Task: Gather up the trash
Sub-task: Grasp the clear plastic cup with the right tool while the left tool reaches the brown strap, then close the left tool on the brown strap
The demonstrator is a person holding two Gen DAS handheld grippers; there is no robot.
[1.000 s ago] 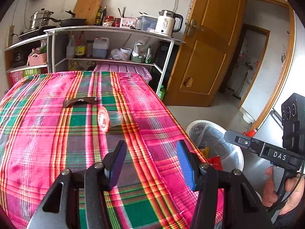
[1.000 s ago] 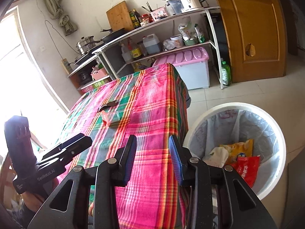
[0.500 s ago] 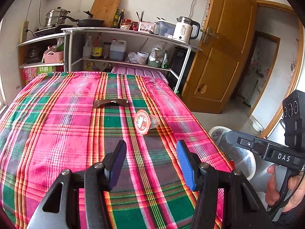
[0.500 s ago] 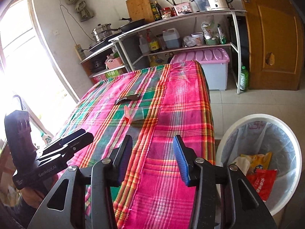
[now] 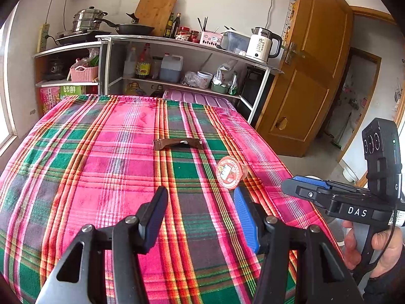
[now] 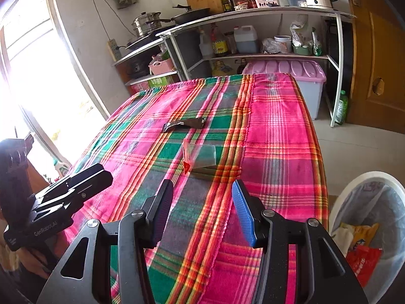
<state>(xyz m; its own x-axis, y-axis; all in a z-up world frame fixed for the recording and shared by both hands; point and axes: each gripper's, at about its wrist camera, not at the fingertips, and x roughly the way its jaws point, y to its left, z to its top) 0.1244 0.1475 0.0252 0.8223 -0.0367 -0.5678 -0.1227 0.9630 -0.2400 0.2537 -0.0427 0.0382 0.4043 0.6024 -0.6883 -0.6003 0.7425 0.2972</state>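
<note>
On a plaid tablecloth [image 5: 101,167] before kitchen shelving, the left gripper [image 5: 200,217] and right gripper [image 6: 201,210] are shown empty with jaws parted, the right's having just been opening, while a clear, red-lidded plastic cup [image 5: 230,172], tipped sideways, lies just ahead, a dark wrapper [image 5: 178,143] beyond it.

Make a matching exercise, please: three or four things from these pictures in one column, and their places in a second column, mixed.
Things:
1. clear plastic cup
2. brown wrapper
3. electric kettle
4. trash bin

Places:
A. on the top shelf, near the door
B. on the floor beside the table
C. lying on its side on the cloth, nearest the tongs
D. flat on the cloth, farther back than the cup

Pairs: 1-C, 2-D, 3-A, 4-B
</note>
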